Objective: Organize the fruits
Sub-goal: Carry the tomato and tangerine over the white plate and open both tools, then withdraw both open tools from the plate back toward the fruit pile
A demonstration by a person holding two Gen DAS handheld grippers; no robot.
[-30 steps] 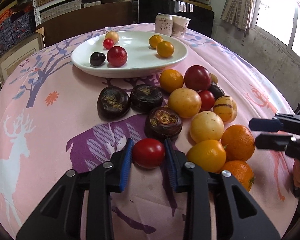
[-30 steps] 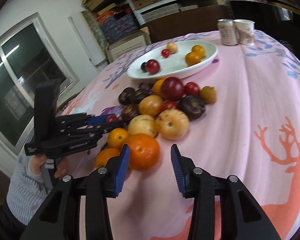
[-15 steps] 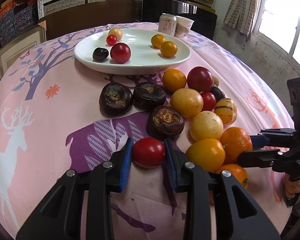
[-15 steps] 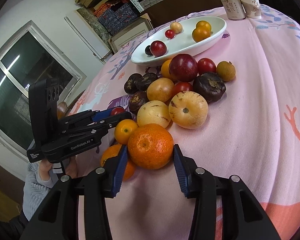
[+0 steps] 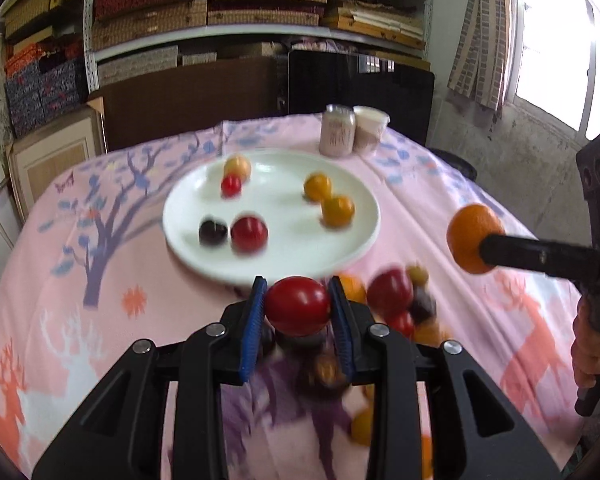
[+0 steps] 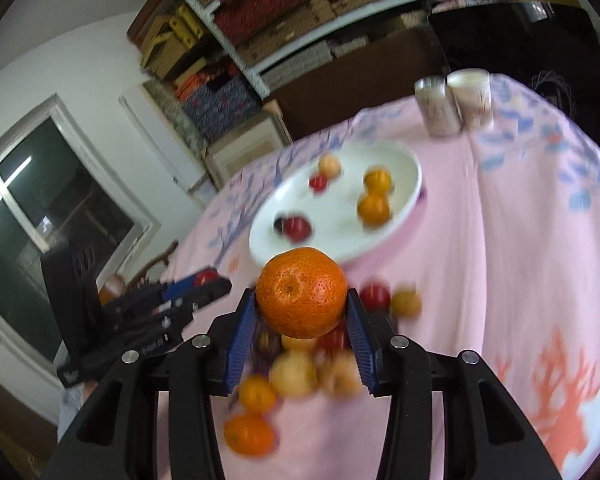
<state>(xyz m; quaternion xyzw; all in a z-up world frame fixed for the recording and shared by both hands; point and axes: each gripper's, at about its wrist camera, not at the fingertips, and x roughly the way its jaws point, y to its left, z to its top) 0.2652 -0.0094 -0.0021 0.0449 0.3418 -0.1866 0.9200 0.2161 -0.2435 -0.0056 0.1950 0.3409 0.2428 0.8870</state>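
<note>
Both tools loaded, both clear of the table. Left gripper [image 5: 298, 306]: blue pads clamped on a small glossy red tomato-like fruit [image 5: 297, 305], carried above the pink printed tablecloth [image 5: 80, 300], just short of the near rim of the wide white ceramic plate [image 5: 364, 240]. Right gripper [image 6: 302, 306]: pads pressed on both sides of a round pebbled orange mandarin [image 6: 301, 292], also off the cloth, the plate beyond it.

Step in hand, as I judge it: the carry, pile to plate. Next move calls for bringing each fruit over bare plate, lowering it near the surface and letting go gently, since round fruit rolls; red one by the reds, mandarin by the two oranges, if sorting by kind is meant.

Counts. On the plate, six: two red, one dark purple, one pale yellow, two orange. Held: two. The loose heap below the grippers is blurred and partly hidden; cannot count it. At the far edge: one drink can [image 5: 337, 131], one paper cup [image 5: 370, 128].
</note>
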